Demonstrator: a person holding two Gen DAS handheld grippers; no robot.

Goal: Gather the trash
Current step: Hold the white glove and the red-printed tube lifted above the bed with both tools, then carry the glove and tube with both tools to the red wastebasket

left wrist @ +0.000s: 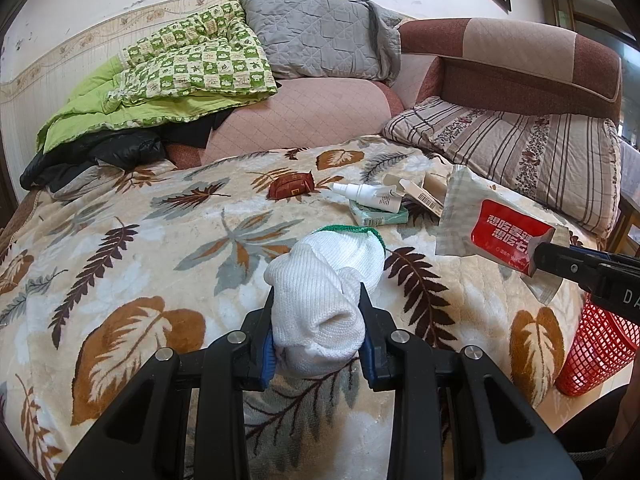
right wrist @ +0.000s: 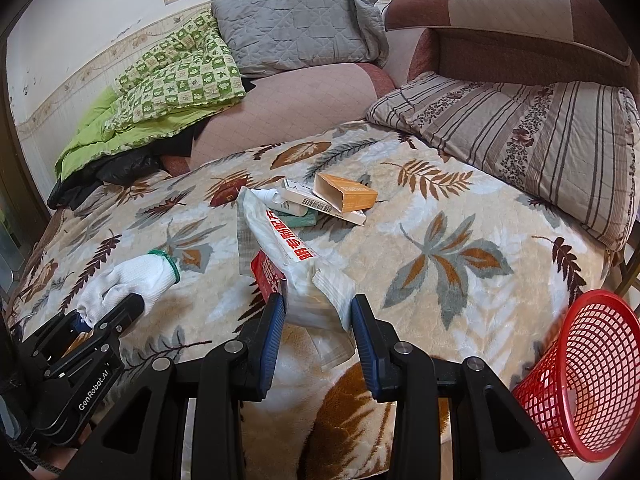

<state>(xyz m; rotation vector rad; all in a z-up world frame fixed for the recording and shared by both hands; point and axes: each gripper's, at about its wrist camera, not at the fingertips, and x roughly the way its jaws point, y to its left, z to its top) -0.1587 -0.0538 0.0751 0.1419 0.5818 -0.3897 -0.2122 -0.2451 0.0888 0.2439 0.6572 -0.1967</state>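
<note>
While left gripper [left wrist: 318, 328] clamps glove [left wrist: 328, 272] — right gripper [right wrist: 318, 320] pinches wrapper [right wrist: 304, 272].

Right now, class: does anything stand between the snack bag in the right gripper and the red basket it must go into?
Nothing visible does. The right gripper holds the snack bag above the blanket; the red basket sits beside the bed to its right, with only open blanket between them.

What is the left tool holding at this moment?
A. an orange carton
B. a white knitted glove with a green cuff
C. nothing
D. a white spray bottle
B: in the left wrist view the left tool is shut on the white knitted glove, while the right tool grips the red and white snack bag.
</note>
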